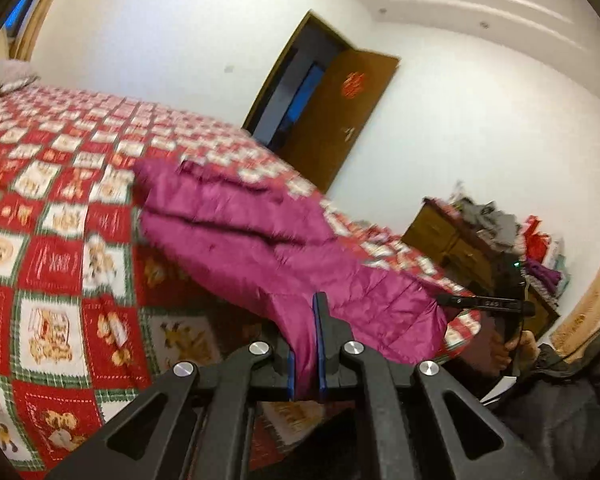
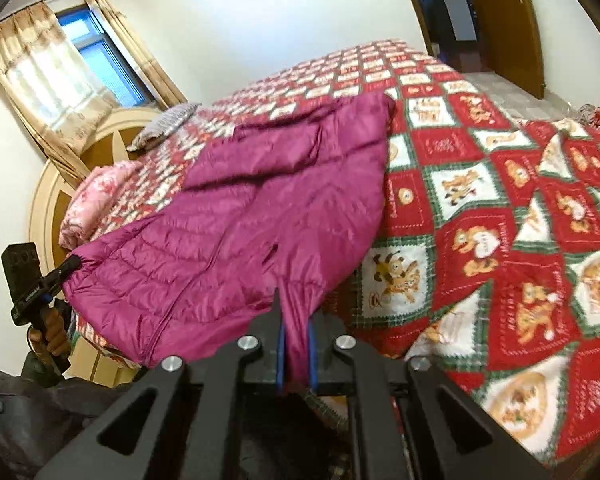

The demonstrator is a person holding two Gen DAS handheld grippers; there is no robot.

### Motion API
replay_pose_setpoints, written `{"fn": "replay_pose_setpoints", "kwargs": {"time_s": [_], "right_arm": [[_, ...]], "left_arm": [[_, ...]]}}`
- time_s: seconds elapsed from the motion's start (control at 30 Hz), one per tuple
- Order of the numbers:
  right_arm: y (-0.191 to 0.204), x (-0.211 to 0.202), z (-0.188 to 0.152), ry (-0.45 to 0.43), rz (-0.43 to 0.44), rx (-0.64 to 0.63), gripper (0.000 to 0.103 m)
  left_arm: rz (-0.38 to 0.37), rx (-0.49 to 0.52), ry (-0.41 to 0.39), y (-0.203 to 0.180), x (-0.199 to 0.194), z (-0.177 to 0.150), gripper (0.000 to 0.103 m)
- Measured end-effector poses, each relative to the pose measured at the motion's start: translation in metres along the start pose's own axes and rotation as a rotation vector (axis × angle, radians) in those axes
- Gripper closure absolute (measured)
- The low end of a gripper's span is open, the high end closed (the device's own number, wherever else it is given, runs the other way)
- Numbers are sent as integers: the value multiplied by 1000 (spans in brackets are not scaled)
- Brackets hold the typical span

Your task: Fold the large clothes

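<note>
Magenta quilted fabric fills the middle of both views: a padded jacket [image 1: 260,240] lies spread across a bed [image 1: 52,208] covered in a red, white and green patchwork blanket with cartoon animal squares. The near hem of the jacket is lifted off the blanket at two points, while its far end rests flat on the bed.

The left claw [image 1: 305,344] is clamped tight on a gathered fold of the jacket's edge, the cloth pinched between its blue-lined pads. The right claw [image 2: 296,344] is likewise closed hard on another bunch of the same hem, fabric pulled up into a narrow pleat between its fingers.

In the left wrist view the right claw shows at the jacket's far corner, with the hand [image 1: 518,350] that holds it just below. In the right wrist view the left claw grips the opposite corner beside the wooden headboard [image 2: 64,184]. A brown door [image 1: 340,120] stands open beyond the bed, and a curtained window [image 2: 88,52] is behind the headboard.
</note>
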State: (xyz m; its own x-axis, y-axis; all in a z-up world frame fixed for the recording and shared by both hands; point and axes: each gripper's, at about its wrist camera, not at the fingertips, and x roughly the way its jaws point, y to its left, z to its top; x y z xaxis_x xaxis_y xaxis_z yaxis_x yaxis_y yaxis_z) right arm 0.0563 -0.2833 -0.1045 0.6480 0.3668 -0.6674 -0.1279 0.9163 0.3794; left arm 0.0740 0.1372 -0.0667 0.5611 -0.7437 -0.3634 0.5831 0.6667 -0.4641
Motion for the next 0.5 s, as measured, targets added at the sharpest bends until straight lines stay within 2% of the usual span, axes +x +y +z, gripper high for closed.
{"fn": "replay_pose_setpoints", "kwargs": {"time_s": [0.23,0.37,0.43,0.5], "right_arm": [[15,-50,21,-100,41,-16,92],[20,-55,60,-159,72,-28,92],[24,-44,84,-171,60,-48,93],[28,-25,114,-174,52,-74,93]], "left_arm": [[-103,88,-84,-30,-35,31,96],[-95,68,-142,-20,-34,70,96],[-69,36,-144,-6,-24,89,96],[-11,10,-124,12,-2,110,96]]}}
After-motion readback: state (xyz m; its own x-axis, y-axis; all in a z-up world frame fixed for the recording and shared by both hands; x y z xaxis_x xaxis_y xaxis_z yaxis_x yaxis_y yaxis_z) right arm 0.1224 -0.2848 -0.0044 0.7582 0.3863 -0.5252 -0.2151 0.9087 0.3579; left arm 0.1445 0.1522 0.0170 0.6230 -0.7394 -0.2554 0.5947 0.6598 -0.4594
